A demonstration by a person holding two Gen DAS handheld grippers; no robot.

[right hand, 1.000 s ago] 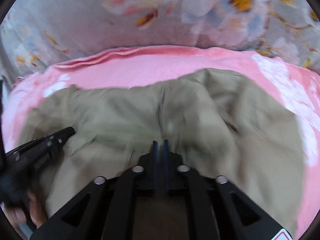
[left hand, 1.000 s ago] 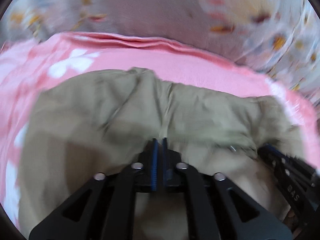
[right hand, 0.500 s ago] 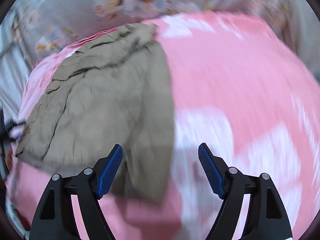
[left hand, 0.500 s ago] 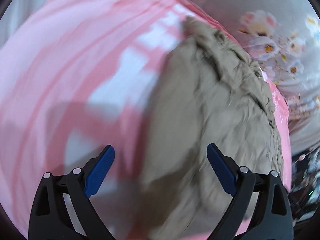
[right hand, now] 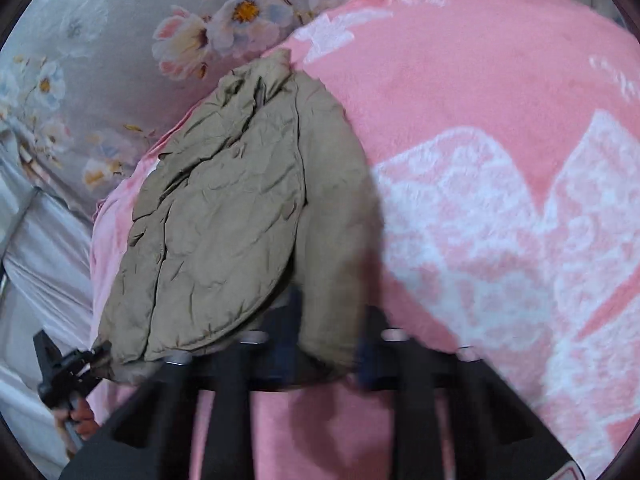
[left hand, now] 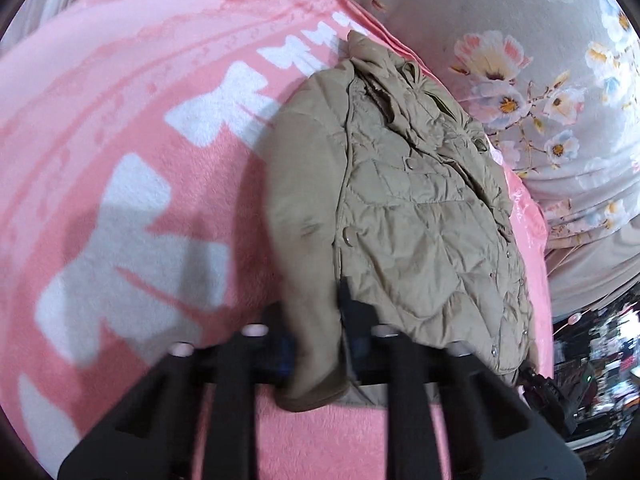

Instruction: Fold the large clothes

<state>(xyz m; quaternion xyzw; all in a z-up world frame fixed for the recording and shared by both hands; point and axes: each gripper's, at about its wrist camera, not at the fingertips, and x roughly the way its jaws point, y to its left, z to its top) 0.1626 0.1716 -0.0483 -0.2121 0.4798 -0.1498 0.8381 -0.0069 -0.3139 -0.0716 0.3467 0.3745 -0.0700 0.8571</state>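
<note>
Pinching the cuff end of the left sleeve (left hand: 300,208) in the left gripper (left hand: 320,344), nearest the lens, with the fingers drawn in narrow and only the cloth's thickness between them; blurring a little, so judging the grip as firm rather than seeing it plainly. Doing the same on the other side: clamping the right gripper (right hand: 328,340) narrowly about the cuff of the right sleeve (right hand: 340,220). Taking each sleeve at its free end, most likely, because that gives the longest lever for swinging it inward across the body in one sweep.

Lying just beyond, the tan quilted jacket (left hand: 420,208), spreading flat with its snap front up and its hem near, collar far, both sleeves running straight down beside the body. Resting on the pink blanket (left hand: 140,100), which is giving a broad soft bed for folding. Showing farthest off, the grey floral sheet (left hand: 520,60) behind the collar.

Differing from half a second back: then gaping wide with nothing held, both tools hanging over the sleeves; now closing on them and sitting lower, nearer the cloth. Differing again from a full second back: then pressing shut into a heaped, rumpled jacket seen head-on; now flanking it from either side, smoothed out.
</note>
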